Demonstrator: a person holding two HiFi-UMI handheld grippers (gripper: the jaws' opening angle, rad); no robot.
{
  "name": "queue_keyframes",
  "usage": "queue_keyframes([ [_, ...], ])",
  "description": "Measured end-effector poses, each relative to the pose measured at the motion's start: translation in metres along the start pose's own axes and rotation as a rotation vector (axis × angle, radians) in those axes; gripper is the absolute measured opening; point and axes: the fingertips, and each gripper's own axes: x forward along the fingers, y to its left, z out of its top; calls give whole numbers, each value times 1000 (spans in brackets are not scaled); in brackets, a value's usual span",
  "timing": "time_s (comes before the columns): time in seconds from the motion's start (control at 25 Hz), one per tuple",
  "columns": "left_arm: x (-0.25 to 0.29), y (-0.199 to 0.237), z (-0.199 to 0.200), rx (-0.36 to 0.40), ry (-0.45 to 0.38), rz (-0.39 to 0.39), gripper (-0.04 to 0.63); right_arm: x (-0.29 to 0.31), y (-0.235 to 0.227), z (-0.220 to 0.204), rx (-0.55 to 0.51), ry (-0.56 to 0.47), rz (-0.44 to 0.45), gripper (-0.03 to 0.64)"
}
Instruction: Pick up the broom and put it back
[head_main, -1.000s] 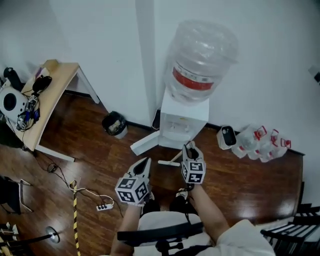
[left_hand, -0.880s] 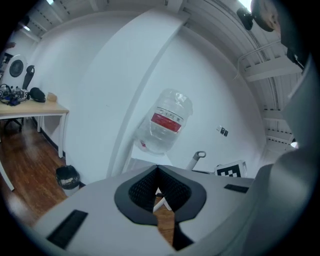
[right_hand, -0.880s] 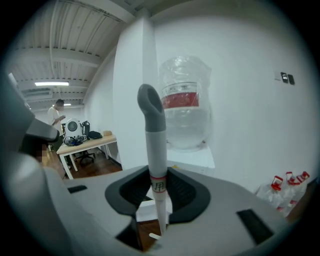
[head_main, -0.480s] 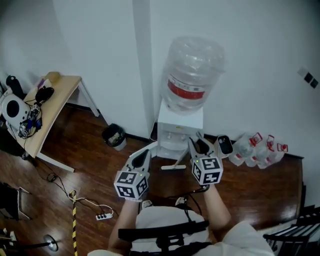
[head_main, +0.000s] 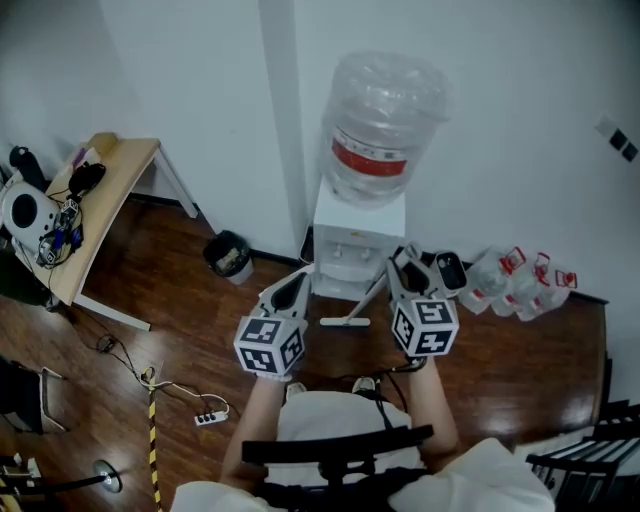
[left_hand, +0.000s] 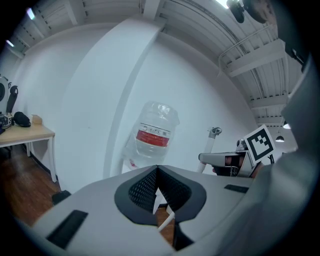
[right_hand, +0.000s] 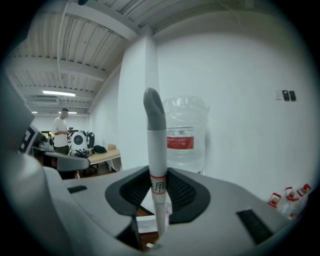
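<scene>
The broom has a white handle with a grey tip, and it stands upright between the pads of my right gripper, which is shut on it. In the head view the right gripper holds the handle in front of the water dispenser. The handle slants down and left to the broom's flat white head, low over the floor. My left gripper hovers to the left of the handle, apart from it. Its jaws are shut on nothing. Past them, the broom handle's grey top sticks up from the right gripper.
A large water bottle tops the dispenser against the white wall. A small black bin stands left of it, and empty bottles lie to the right. A wooden table stands at the far left. A power strip and cable lie on the floor.
Both grippers have risen. The right one carried the broom handle up and to the right, and the left one moved up beside it.
</scene>
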Motion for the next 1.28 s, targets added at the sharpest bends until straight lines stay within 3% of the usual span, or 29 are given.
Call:
queue_keyframes([
  [0.88, -2, 2, -19, -33, 33, 20, -6, 7, 1, -34, 7, 68, 18, 123],
  [1.28, 8, 18, -52, -80, 91, 20, -6, 50, -7, -72, 50, 123, 17, 124],
])
